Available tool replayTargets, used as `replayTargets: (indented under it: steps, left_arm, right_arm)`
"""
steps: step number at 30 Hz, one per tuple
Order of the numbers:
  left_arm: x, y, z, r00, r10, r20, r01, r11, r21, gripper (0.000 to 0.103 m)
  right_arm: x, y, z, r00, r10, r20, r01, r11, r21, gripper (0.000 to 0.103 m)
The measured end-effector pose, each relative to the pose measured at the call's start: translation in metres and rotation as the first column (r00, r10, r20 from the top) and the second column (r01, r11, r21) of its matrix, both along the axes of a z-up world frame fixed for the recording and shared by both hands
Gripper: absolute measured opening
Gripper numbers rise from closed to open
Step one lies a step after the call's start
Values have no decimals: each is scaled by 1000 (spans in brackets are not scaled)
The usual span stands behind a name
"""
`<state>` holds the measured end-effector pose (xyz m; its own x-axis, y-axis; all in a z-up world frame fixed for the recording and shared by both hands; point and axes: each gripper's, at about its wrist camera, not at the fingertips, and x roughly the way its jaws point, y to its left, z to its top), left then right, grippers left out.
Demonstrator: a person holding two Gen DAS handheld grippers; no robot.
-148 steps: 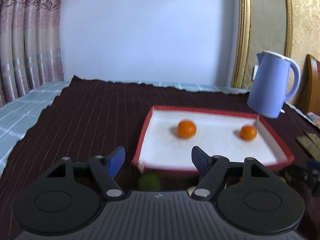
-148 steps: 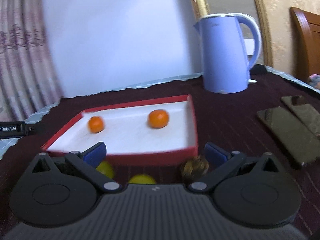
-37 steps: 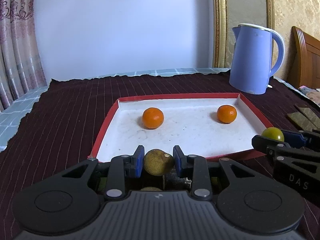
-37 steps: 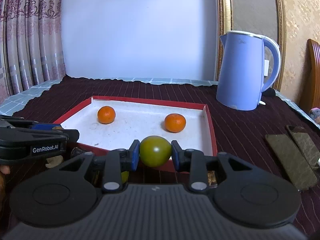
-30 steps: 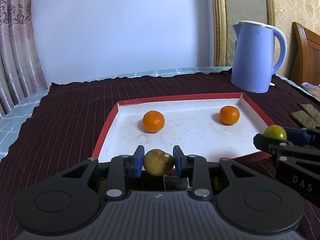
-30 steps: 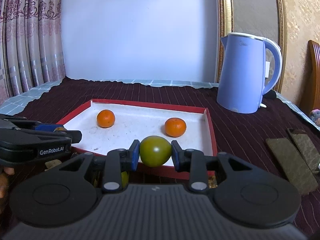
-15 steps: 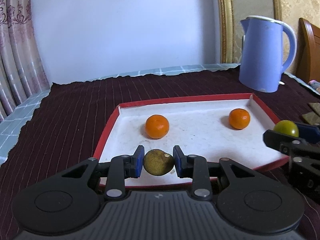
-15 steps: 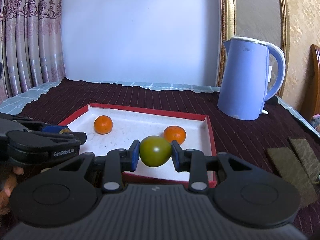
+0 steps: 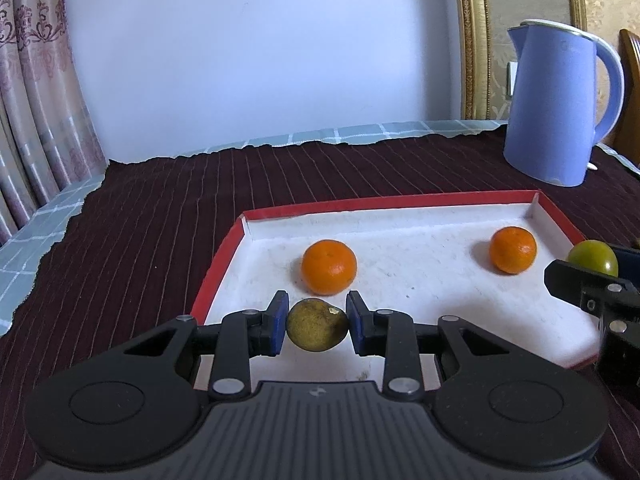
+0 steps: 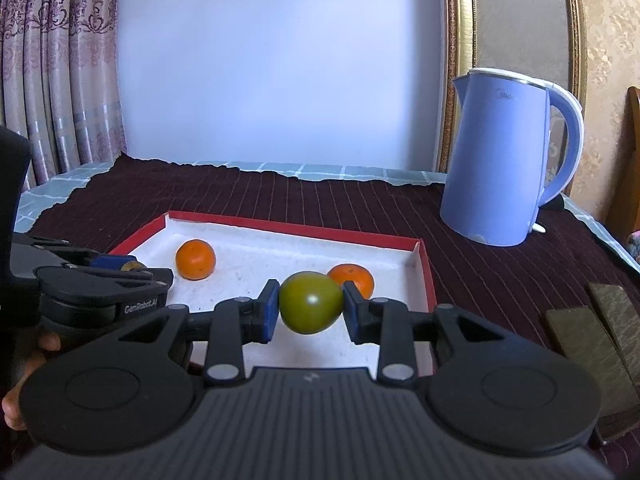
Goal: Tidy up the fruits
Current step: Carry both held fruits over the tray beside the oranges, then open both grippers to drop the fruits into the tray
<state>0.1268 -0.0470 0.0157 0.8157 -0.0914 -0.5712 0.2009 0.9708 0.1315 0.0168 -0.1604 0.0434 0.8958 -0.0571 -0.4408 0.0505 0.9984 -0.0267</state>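
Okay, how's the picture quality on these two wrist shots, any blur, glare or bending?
Left wrist view: sharp, no motion blur; fisheye bows the gold frame and curtain; soft shadows under the oranges in the tray. Right wrist view: also sharp; a small glare spot on the green fruit; the kettle leans from distortion; corners darken.

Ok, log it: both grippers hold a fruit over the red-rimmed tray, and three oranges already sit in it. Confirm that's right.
Not quite. Only two oranges sit in the red-rimmed tray, as the left wrist view shows. The rest stands: the left gripper holds a yellow-brown fruit, the right gripper a green fruit.
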Motion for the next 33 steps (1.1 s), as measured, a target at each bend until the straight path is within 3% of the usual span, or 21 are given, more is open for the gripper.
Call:
replayTargets:
  steps: [28, 30, 31, 33]
  left_arm:
    - [69, -27, -8, 999, -5, -43, 6, 1000, 28, 31]
    - [71, -28, -8, 998, -16, -55, 17, 1000, 8, 31]
    - [73, -29, -8, 998, -22, -61, 22, 1000, -4, 33]
    - [73, -32, -8, 997, -31, -68, 31, 999, -6, 40]
  right_arm:
    - [87, -17, -20, 994, -49, -93, 49, 999, -4, 32]
    - [89, -16, -21, 994, -64, -85, 62, 998, -18, 41]
    - [90, -17, -21, 994, -67, -87, 66, 998, -17, 53]
    - [86, -16, -19, 995, -65, -81, 64, 998, -15, 59]
